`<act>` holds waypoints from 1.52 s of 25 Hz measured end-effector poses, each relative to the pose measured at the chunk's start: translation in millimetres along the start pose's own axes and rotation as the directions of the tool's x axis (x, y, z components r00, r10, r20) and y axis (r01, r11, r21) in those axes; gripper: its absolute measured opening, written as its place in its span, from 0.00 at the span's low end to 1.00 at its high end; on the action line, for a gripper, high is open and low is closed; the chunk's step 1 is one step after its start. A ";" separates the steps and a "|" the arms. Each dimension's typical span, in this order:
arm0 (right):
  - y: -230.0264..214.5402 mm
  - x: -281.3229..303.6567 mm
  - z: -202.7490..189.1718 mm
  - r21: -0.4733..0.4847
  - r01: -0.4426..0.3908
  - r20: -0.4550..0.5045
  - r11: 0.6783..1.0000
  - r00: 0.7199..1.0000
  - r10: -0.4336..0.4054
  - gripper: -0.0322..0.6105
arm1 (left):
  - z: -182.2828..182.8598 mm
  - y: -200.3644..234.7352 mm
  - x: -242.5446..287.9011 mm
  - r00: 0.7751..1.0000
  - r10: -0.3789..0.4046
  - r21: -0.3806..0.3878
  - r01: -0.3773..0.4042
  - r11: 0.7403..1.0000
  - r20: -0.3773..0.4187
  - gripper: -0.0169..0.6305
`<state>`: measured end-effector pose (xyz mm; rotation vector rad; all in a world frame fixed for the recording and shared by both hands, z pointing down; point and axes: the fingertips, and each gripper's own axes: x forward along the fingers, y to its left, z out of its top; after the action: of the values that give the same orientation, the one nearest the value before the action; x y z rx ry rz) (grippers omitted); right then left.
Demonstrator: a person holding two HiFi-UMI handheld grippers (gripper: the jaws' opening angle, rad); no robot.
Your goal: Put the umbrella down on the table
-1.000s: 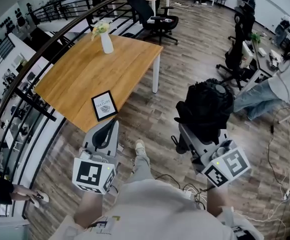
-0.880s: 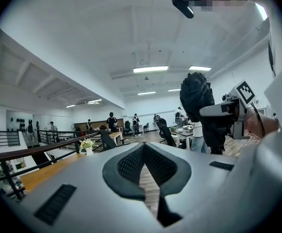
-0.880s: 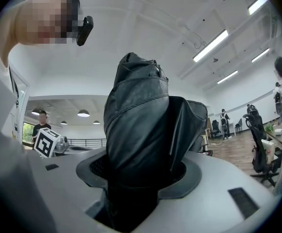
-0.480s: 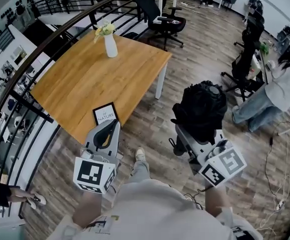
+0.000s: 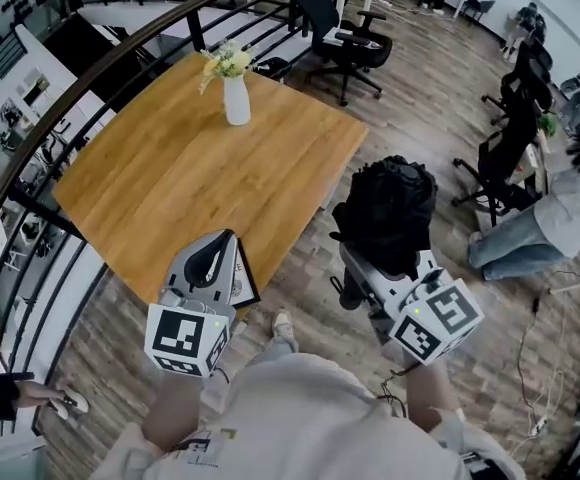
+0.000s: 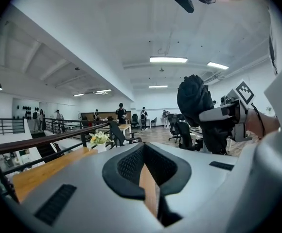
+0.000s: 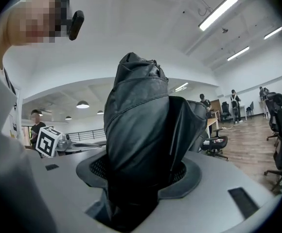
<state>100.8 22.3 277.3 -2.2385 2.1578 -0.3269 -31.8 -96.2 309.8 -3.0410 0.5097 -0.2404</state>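
Observation:
A folded black umbrella (image 5: 390, 208) stands upright in my right gripper (image 5: 372, 268), which is shut on its lower part. It hangs over the wood floor, just right of the wooden table (image 5: 160, 168). In the right gripper view the umbrella (image 7: 141, 125) fills the space between the pads of the right gripper (image 7: 141, 176). My left gripper (image 5: 215, 260) hovers over the table's near corner, jaws together and holding nothing. From the left gripper (image 6: 146, 166) I see the umbrella (image 6: 195, 98) off to the right.
A white vase of flowers (image 5: 236, 96) stands at the table's far side. A small framed picture (image 5: 243, 284) lies at the near corner, partly under the left gripper. A black railing (image 5: 50, 133) runs along the left. Office chairs (image 5: 355, 38) and a seated person (image 5: 570, 203) are to the right.
Both grippers have moved forward toward the table. The left gripper now overlaps the near corner and covers most of the framed picture. The umbrella stays gripped.

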 end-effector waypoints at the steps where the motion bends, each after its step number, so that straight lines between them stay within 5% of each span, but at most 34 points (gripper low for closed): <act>1: -2.8 15.6 -2.0 0.001 -0.006 -0.011 1.000 1.000 0.006 0.48 | -3.4 12.0 8.8 1.000 0.004 -0.013 -0.004 1.000 -0.001 0.05; 18: -25.1 205.9 -28.7 0.102 -0.144 -0.197 0.984 0.967 0.162 0.48 | -42.0 139.0 75.8 0.990 0.134 -0.126 -0.139 0.982 -0.050 0.05; 27: -59.7 265.6 -65.6 0.127 -0.203 -0.294 0.971 0.927 0.232 0.48 | -65.8 155.7 113.1 0.972 0.205 -0.136 -0.219 0.966 -0.112 0.05; 38: -100.0 347.1 -122.2 0.175 -0.340 -0.433 0.924 0.816 0.382 0.48 | -122.8 177.6 170.8 0.909 0.316 -0.159 -0.367 0.917 -0.272 0.05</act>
<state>188.7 -300.3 460.6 -1.7706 2.6608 -1.0043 51.1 -322.7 442.6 -3.0542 1.1430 -0.5750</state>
